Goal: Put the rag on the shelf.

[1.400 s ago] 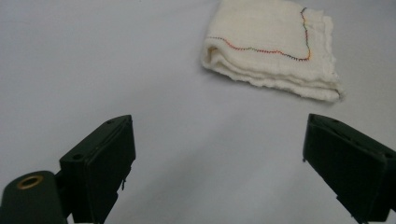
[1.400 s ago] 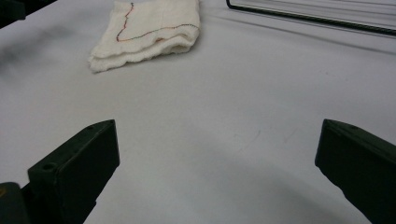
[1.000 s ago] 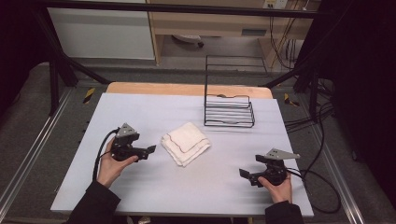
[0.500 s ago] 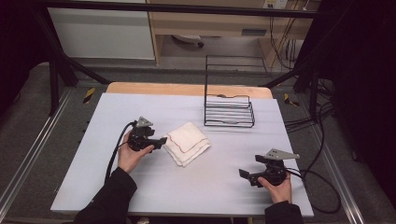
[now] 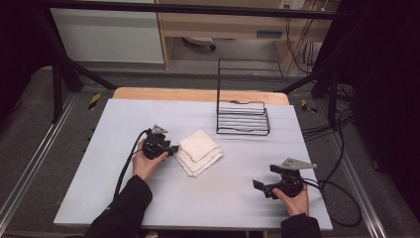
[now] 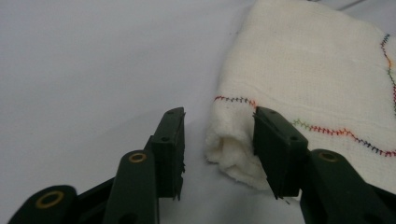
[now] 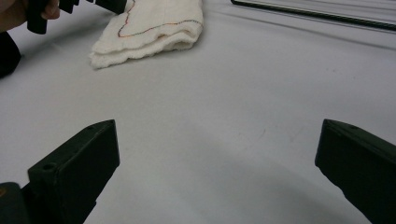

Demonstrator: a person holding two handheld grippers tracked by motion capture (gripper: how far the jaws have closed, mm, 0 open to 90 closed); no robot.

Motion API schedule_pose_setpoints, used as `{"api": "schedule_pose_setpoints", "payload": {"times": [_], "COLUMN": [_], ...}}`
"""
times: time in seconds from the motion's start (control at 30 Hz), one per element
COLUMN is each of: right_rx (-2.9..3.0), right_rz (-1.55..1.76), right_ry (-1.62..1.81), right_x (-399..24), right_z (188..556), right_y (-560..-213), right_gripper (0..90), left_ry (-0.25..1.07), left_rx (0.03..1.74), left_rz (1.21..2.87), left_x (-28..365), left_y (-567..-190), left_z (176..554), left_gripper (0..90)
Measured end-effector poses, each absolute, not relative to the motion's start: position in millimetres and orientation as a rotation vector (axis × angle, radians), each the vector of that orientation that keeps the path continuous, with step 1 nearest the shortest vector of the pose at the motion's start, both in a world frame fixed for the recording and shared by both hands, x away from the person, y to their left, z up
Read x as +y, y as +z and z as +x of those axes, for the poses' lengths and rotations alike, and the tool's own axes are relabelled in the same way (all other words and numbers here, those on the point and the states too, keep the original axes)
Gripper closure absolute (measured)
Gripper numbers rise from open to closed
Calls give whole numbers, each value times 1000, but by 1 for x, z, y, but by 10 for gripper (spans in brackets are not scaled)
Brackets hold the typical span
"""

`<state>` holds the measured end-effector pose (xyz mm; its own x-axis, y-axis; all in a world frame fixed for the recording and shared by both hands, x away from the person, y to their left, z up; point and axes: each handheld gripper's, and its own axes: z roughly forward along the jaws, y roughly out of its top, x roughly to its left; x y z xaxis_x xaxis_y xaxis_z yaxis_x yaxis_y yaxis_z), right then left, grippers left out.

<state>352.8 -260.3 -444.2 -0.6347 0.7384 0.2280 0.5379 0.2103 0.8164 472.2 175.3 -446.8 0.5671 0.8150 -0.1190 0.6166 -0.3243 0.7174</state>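
White folded cloth [image 5: 199, 152] lies near the middle of the pale grey table [image 5: 124, 119], and that is where we are working right now. We have the left gripper [image 5: 174, 148] right at the cloth's left edge, low over the tabletop, our left hand [image 5: 147, 161] wrapped around its body and its cable looping back toward us. Looking along that gripper's own jaws, the folded corner of the cloth [image 6: 299, 84] sits between them: one jaw is up against the rolled edge, the other stands off it with bare table showing in the gap. The jaws have just been closing in on that corner, but they are not clamped on it yet, so we call the left gripper still released. We can pick out coloured stitching running along the cloth's hem.

Over on the other side, the right gripper [image 5: 262, 187] rests near the front right of the table, well apart from the cloth, with our right hand [image 5: 293, 198] holding it. Its jaws stand wide with nothing between them; from its own view we look across bare table to the cloth [image 7: 149, 28] farther off.

Behind the cloth, toward the far edge, a black wire rack [image 5: 242, 116] stands upright on the table, apart from both grippers.
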Motion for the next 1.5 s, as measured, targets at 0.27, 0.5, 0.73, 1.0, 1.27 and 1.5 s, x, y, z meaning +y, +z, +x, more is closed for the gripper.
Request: {"api": "schedule_pose_setpoints", "payload": {"times": [0.27,0.5,0.73,1.0,1.27,1.5], "right_rx": [2282,2280,2308,2354,2413,2455], "right_rz": [1204,1172,1119,1026,996,978], "right_ry": [1380,1360,1302,1279,1228,1204], "right_x": [-255,-231,-181,-119,-72,-49], "right_z": [354,356,364,373,385,394], "right_y": [-443,-439,-433,-429,-435,-446], "right_gripper": [4,17,23,87,195,373], "left_ry": [304,303,350,322,315,309], "left_rx": [1135,1136,1104,1101,1101,1102], "left_rz": [2051,2056,2082,2073,2072,2069], "left_x": [172,170,167,170,170,171], "left_y": [-448,-447,-448,-449,-449,-449], "left_z": [470,469,467,470,470,470], "left_gripper": [737,807,807,807,807,808]}}
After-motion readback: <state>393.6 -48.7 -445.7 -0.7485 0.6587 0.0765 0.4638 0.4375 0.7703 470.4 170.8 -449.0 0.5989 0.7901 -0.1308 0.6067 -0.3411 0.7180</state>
